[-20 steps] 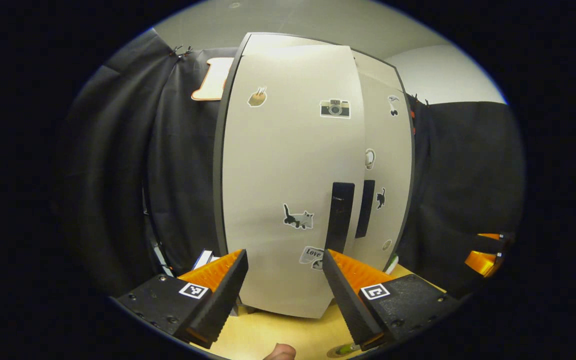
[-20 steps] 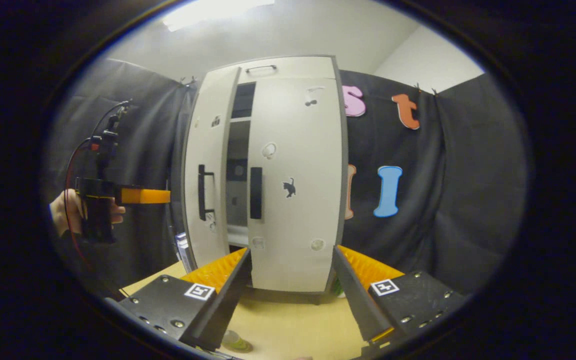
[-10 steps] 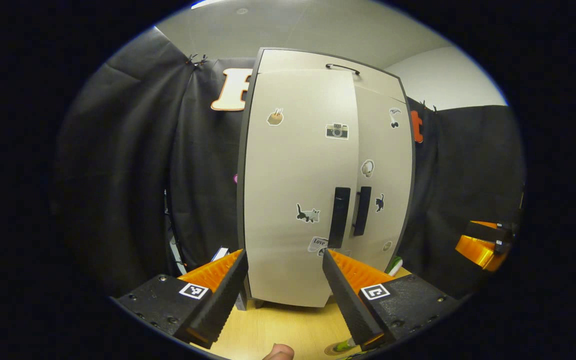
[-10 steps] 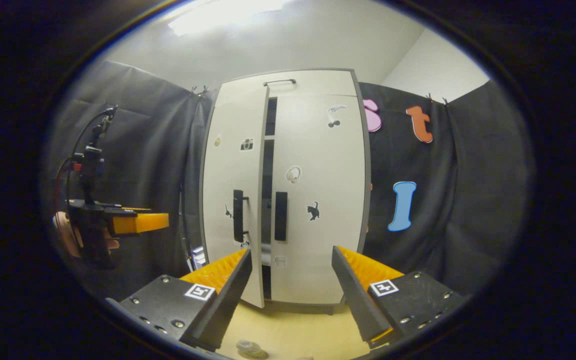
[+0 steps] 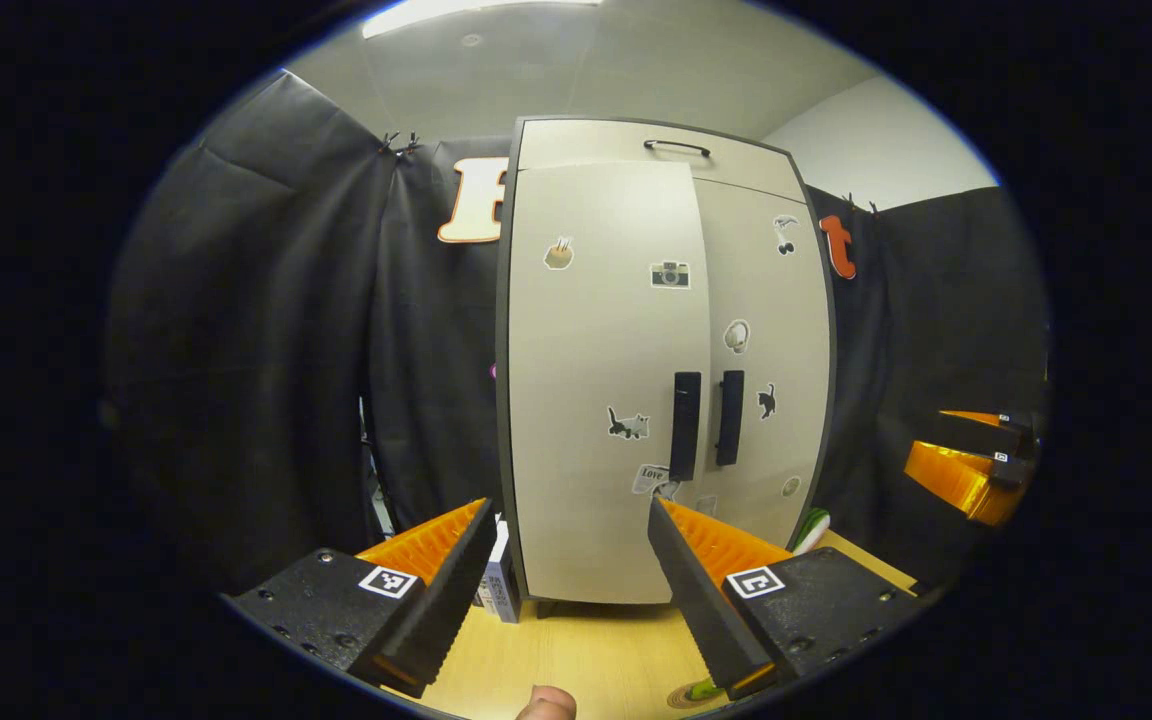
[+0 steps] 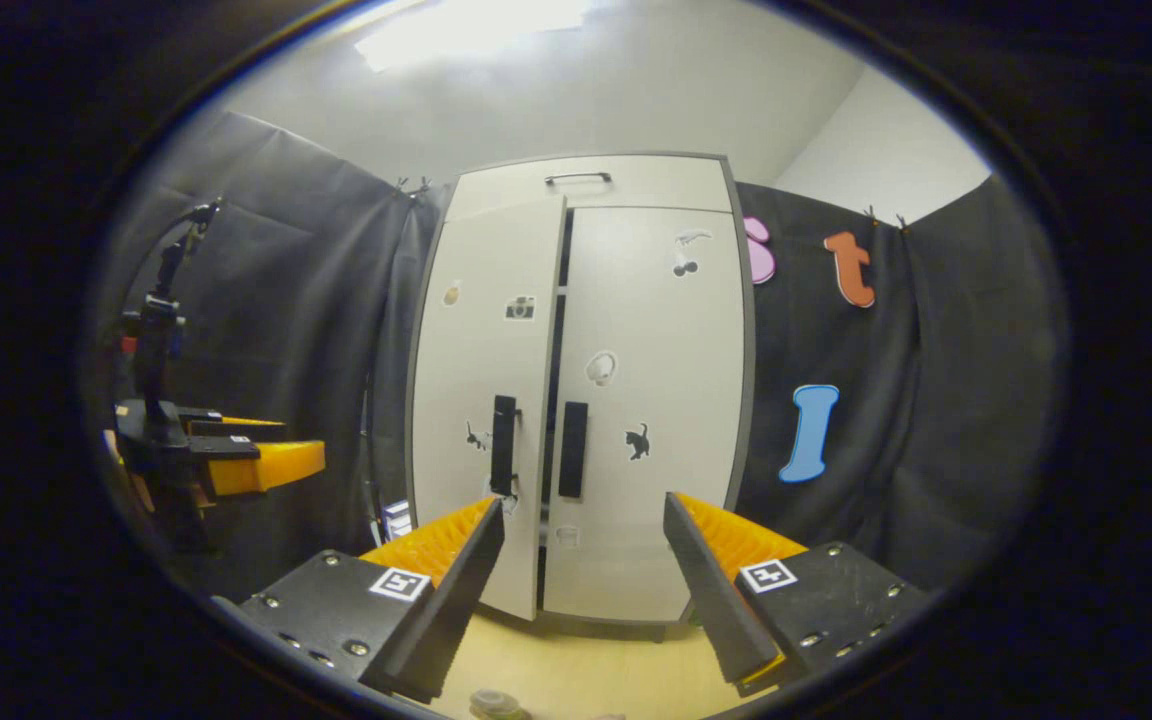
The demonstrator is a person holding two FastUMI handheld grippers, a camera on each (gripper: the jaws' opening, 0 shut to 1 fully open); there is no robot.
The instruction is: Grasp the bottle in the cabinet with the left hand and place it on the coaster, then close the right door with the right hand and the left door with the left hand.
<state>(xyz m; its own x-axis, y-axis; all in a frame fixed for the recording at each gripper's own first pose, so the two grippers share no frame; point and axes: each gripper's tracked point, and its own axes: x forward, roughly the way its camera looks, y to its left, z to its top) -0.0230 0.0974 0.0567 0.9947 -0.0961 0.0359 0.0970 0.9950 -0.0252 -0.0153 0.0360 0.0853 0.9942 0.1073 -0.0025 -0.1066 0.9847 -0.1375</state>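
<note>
The cabinet stands at twelve o'clock on the table, well apart from both tongs. Its right door lies flush; its left door sits slightly proud, a dark slit showing between the two in the right gripper view. The risk, as I judge it, is leaving that door ajar, since nothing touches it now. The left tongs are spread apart and empty, as are the right tongs. The coaster peeks out at five o'clock in the left gripper view with something green on it, likely the bottle, though too little shows to be sure.
</note>
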